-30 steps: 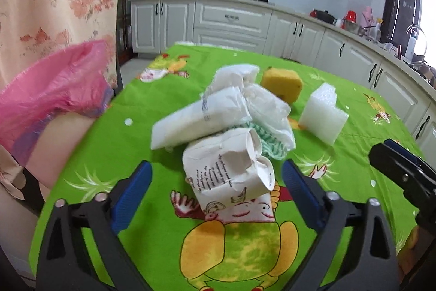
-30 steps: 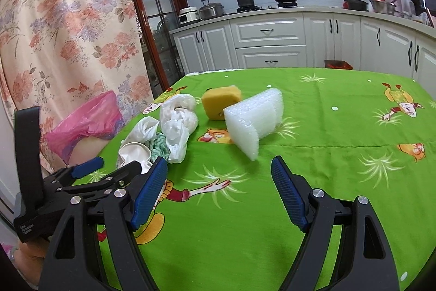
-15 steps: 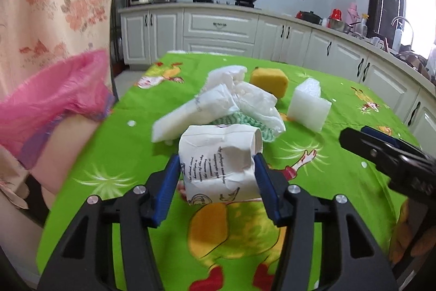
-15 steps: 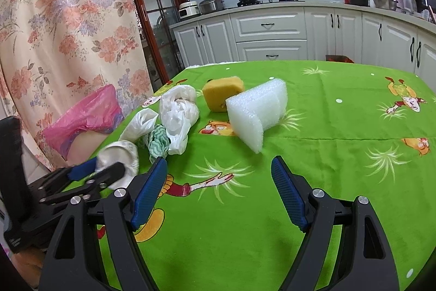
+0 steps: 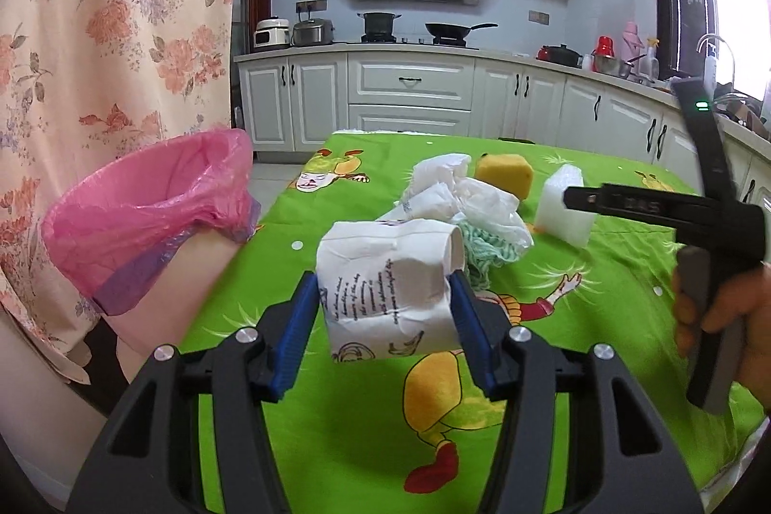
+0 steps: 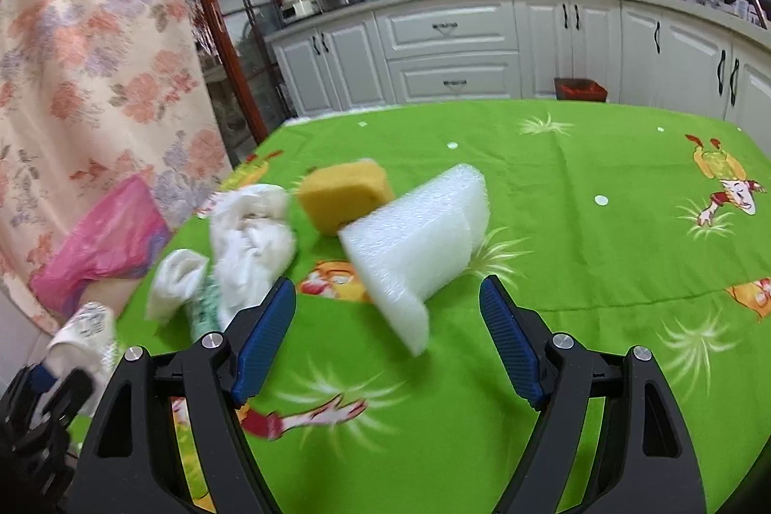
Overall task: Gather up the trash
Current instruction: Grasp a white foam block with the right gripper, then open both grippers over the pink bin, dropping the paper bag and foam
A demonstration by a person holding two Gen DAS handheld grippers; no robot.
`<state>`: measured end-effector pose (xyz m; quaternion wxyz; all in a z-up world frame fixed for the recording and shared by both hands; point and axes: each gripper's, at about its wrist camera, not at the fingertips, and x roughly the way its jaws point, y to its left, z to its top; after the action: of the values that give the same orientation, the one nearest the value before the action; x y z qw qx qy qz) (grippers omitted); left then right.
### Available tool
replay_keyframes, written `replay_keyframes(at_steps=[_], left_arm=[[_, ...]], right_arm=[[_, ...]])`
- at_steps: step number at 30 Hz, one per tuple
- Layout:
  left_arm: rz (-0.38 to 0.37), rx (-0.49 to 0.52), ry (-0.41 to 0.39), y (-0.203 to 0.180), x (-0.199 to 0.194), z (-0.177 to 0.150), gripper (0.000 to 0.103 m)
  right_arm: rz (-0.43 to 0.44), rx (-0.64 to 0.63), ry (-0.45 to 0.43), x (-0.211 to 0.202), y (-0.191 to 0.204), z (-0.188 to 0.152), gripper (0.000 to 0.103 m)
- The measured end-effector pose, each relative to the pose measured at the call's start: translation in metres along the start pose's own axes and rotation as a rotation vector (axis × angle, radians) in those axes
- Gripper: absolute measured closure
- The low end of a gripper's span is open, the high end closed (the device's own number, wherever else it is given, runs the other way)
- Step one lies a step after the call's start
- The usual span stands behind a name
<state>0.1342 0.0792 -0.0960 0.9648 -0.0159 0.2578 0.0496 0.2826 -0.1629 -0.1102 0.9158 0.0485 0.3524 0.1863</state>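
Observation:
My left gripper (image 5: 385, 311) is shut on a crumpled white paper cup (image 5: 388, 285) with printed text and holds it above the green tablecloth (image 5: 347, 427). The cup also shows in the right wrist view (image 6: 84, 333). A bin lined with a pink bag (image 5: 144, 205) stands off the table's left edge. Behind the cup lie crumpled white plastic bags (image 5: 477, 205), a green net (image 5: 486, 254), a yellow sponge (image 5: 506, 174) and a white foam block (image 5: 561, 201). My right gripper (image 6: 388, 336) is open and empty, just in front of the foam block (image 6: 414, 244).
The right gripper's body and the hand holding it (image 5: 713, 234) are at the right of the left wrist view. A floral curtain (image 5: 111, 32) hangs behind the bin. White kitchen cabinets (image 5: 409, 95) and a counter with pots run behind the table.
My left gripper closed on the paper cup and lifted it off the table. My right gripper moved forward and left toward the foam block.

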Motion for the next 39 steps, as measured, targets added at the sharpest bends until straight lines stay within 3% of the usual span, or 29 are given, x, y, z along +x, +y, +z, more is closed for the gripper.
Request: replay_keyframes(at_steps=[3, 5, 8, 30, 39], left_arm=[[0.004, 0.013, -0.002, -0.001, -0.001, 0.000, 0.050], [0.005, 0.014, 0.000, -0.001, -0.001, -0.001, 0.050], [0.007, 0.012, 0.001, -0.002, -0.001, -0.002, 0.050], [0.006, 0.011, -0.025, -0.002, -0.021, -0.002, 0.049], [-0.002, 0.010, -0.093, 0.006, -0.054, 0.007, 0.049]], right_arm=[[0.005, 0.008, 0.050, 0.014, -0.005, 0.000, 0.044], [0.028, 0.009, 0.070, 0.017, -0.006, -0.003, 0.072], [0.054, -0.010, 0.053, 0.010, -0.004, -0.006, 0.085], [0.135, -0.174, -0.045, -0.077, 0.035, -0.056, 0.088], [0.221, -0.288, -0.107, -0.105, 0.087, -0.055, 0.088]])
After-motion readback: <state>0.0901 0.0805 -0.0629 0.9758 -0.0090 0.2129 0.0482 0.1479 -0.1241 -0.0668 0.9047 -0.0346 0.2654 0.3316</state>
